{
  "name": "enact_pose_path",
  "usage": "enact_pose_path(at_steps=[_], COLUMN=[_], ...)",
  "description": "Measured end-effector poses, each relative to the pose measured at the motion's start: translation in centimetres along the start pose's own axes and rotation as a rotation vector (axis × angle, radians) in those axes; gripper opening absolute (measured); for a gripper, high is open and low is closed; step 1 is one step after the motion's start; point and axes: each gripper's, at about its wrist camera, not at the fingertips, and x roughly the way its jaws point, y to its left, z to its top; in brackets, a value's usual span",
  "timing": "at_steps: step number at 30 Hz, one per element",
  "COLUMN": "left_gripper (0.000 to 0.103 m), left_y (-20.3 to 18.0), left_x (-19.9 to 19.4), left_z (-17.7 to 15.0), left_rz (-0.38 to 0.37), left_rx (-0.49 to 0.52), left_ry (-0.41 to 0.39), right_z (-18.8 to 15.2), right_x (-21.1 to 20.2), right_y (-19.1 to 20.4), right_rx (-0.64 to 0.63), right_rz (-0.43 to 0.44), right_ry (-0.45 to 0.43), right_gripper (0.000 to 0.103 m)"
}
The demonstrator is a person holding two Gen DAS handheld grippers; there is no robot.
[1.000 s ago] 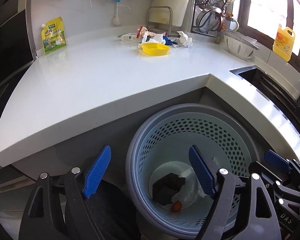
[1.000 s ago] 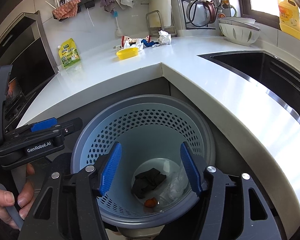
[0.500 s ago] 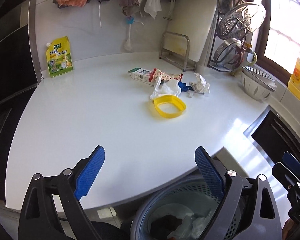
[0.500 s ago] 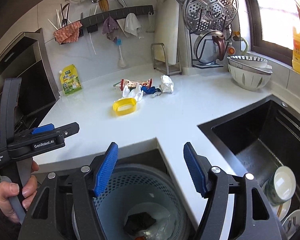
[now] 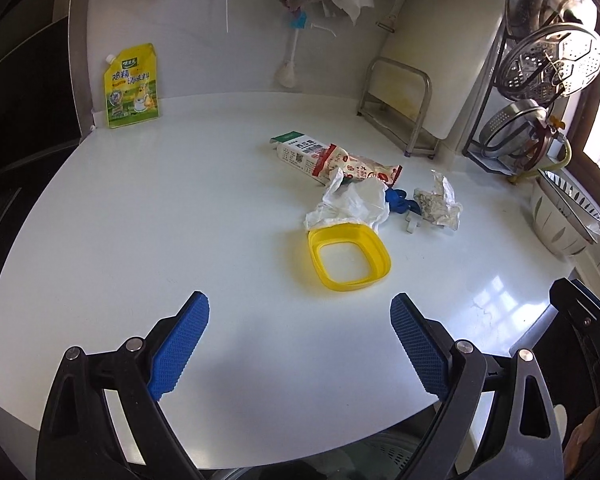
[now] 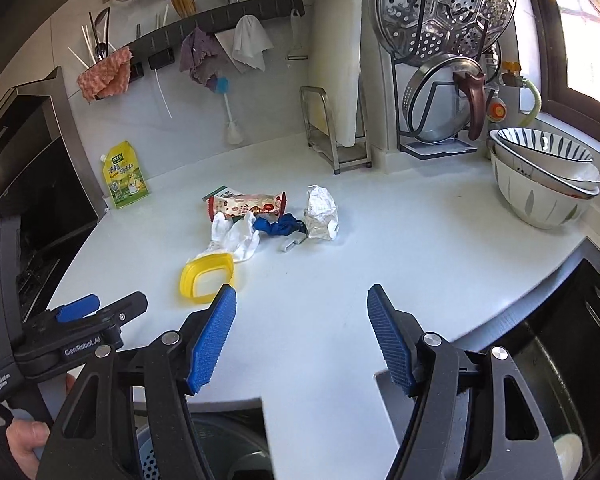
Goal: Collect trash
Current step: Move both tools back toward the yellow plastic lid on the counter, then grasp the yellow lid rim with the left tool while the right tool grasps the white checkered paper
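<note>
A trash pile lies mid-counter: a yellow plastic rim (image 5: 350,258) (image 6: 207,278), crumpled white plastic (image 5: 352,202) (image 6: 236,234), a red snack wrapper (image 5: 356,168) (image 6: 248,204) on a green-and-white carton (image 5: 296,148), a blue scrap (image 5: 396,200) (image 6: 278,226) and crumpled foil (image 5: 438,204) (image 6: 320,212). My left gripper (image 5: 300,304) hovers open and empty just short of the yellow rim. My right gripper (image 6: 301,294) is open and empty too, over the counter's front, right of the rim. The perforated bin (image 6: 148,456) peeks out below the counter edge.
A yellow seasoning pouch (image 5: 131,86) leans on the back wall. Stacked bowls (image 6: 544,184) and a rack of steamer trays (image 6: 444,20) fill the right corner. A metal board stand (image 5: 396,108) is behind the pile. The black sink (image 6: 560,340) opens at right.
Both grippers rose from over the bin and came forward over the counter. The bin slid to the bottom of both views, and the trash pile is much nearer. The left jaws spread wider.
</note>
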Motion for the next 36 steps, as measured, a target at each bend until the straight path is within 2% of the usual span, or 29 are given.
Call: enact_pose_path(at_steps=[7, 13, 19, 36], left_gripper=[0.09, 0.09, 0.09, 0.09], left_y=[-2.0, -3.0, -3.5, -3.7], left_x=[2.5, 5.0, 6.4, 8.6], left_z=[1.1, 1.2, 1.5, 2.0], left_rz=[0.058, 0.066, 0.081, 0.093], left_rx=[-0.033, -0.061, -0.074, -0.091], left_ry=[0.004, 0.061, 0.083, 0.119], right_z=[3.0, 4.0, 4.5, 6.5], right_x=[6.1, 10.0, 11.8, 17.0], right_y=[-1.6, -2.4, -2.8, -3.1], right_rx=[-0.021, -0.024, -0.023, -0.015], right_rz=[0.046, 0.089, 0.117, 0.092], right_ry=[0.051, 0.095, 0.115, 0.173], right_gripper=[0.065, 0.065, 0.065, 0.065])
